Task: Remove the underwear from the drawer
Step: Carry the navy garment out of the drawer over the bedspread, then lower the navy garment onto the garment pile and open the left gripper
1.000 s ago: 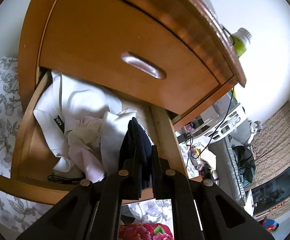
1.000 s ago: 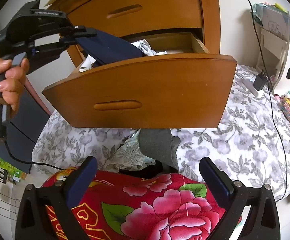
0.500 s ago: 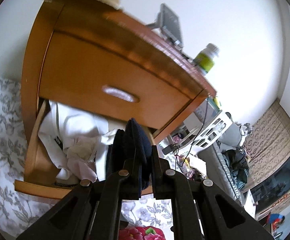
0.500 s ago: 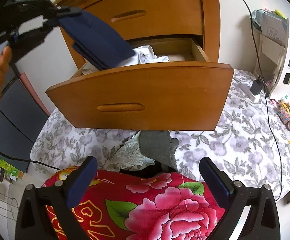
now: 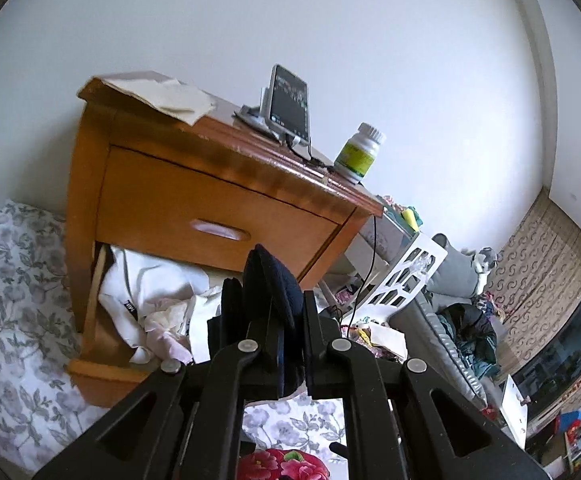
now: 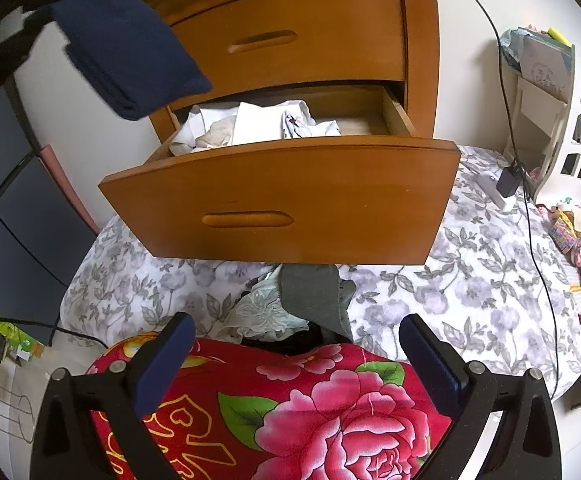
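My left gripper [image 5: 286, 304] is shut on folded navy underwear [image 5: 272, 288], held up in the air above and left of the open lower drawer [image 6: 282, 204]. From the right wrist view the same navy underwear [image 6: 130, 52] hangs at the upper left, clear of the drawer. White and pale garments [image 6: 250, 124] still lie inside the drawer. My right gripper [image 6: 294, 360] stands open, low in front of the drawer front, with nothing between its fingers.
The wooden nightstand [image 5: 210, 176] carries a phone on a stand [image 5: 290, 104], a pill bottle [image 5: 360, 152] and papers. Grey and patterned clothes [image 6: 298, 304] lie on the floral bedding [image 6: 470, 264] below the drawer. A red flowered blanket [image 6: 310, 408] lies closest to my right gripper.
My left gripper has risen and pulled back with the navy underwear, lifting it out of the drawer and up past the nightstand top. The right gripper has stayed put.
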Demonstrator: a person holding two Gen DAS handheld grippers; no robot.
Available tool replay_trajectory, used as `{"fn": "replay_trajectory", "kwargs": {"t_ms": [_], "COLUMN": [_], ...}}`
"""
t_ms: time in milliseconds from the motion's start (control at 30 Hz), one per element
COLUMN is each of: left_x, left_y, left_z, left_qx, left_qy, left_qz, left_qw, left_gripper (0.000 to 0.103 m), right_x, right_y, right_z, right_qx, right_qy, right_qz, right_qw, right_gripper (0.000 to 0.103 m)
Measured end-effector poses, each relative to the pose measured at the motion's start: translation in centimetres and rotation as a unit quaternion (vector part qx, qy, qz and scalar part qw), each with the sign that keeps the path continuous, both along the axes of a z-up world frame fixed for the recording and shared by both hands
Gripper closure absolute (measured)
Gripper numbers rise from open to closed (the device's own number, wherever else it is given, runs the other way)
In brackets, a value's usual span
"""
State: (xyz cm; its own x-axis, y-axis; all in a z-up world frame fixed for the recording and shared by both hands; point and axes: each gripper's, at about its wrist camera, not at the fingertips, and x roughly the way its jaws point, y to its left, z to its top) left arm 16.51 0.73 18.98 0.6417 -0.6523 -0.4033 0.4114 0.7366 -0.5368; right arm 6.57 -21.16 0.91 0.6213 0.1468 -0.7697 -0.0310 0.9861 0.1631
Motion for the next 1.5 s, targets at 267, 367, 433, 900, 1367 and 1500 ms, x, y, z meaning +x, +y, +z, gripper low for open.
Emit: {"fn": "replay_trajectory", "kwargs": {"t_ms": [267,367,433,900,1367,1500], "left_x": [-4.1,-5.5,-6.2,-7.2,-4.9,-4.0], "left_y": [1.6,1.9,2.0,-0.5,-5.3,-6.6], "left_z": [2.1,2.5,2.5,-2.3,-11.0,-13.2], "left_qx": [0.019,0.031,0.041,0.083,0.16,0.186], "left_qy": [-0.019,-0.029,-0.034,0.014,0.09,0.105], "left_qz": [0.038,0.046,0.053,0.019,-0.013,-0.016], "left_qw": [0.9989,0.998,0.9972,0.9963,0.9829,0.9769], "left_gripper": [0.096,0.096,0.096,0.096,0.096,0.096], "right_x": [-0.5,-0.7,-0.8,-1.2,-0.9,-0.9], "right_y": [0.2,0.4,0.5,0.6,0.2,0.2], "right_z": [0.7,0.9,1.1,1.5,0.2,-0.1], "right_qx": [-0.004,-0.006,-0.007,-0.009,0.0,0.001], "right_qy": [-0.006,-0.007,-0.009,-0.01,0.007,0.011], "right_qz": [0.002,0.003,0.004,0.005,0.002,0.005], "right_qw": [1.0,1.0,1.0,1.0,1.0,1.0], "right_gripper": [0.0,0.0,0.0,0.0,0.0,0.0]}}
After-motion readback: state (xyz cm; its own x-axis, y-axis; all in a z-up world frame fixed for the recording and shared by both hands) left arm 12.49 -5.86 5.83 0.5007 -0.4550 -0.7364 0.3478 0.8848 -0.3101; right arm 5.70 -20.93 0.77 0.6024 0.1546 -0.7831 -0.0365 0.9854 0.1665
